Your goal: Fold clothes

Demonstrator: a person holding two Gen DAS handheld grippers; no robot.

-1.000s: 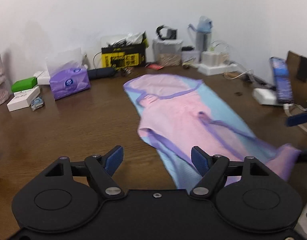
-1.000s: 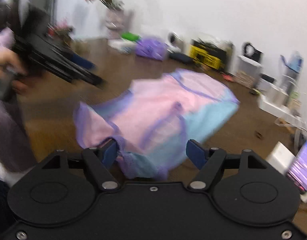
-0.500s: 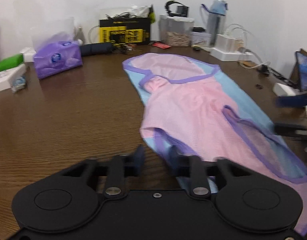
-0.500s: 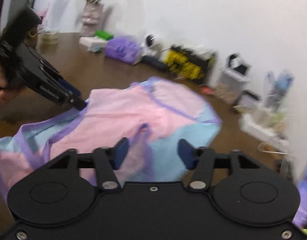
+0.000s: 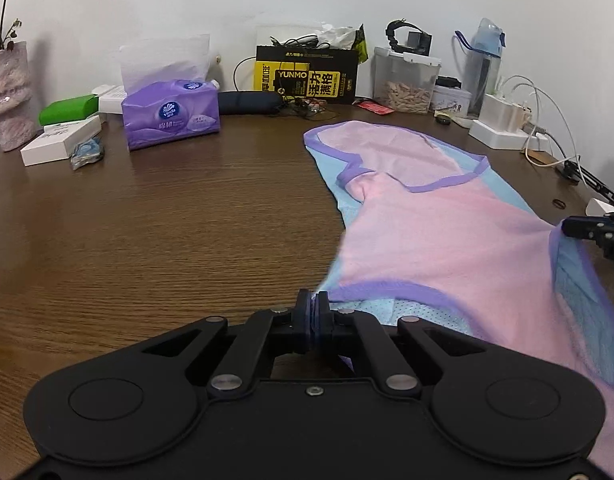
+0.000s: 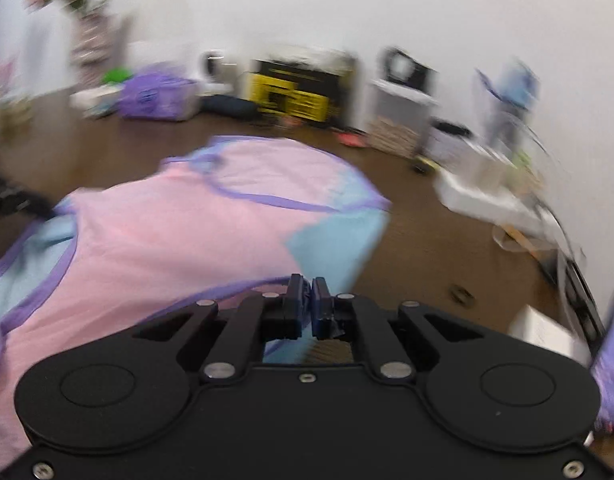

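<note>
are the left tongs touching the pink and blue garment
Touching. In the left wrist view the left tongs are shut on the purple-trimmed edge of the garment, with fabric pinched between the pads.

Left gripper clamped on garment edge, wooden table.

Jaws have just closed, pinching the purple-trimmed hem of the pink and blue garment, which lies spread toward the far clutter. Right gripper touches the garment's right edge. Purple tissue pack and yellow-black box stand well apart from it.
</note>
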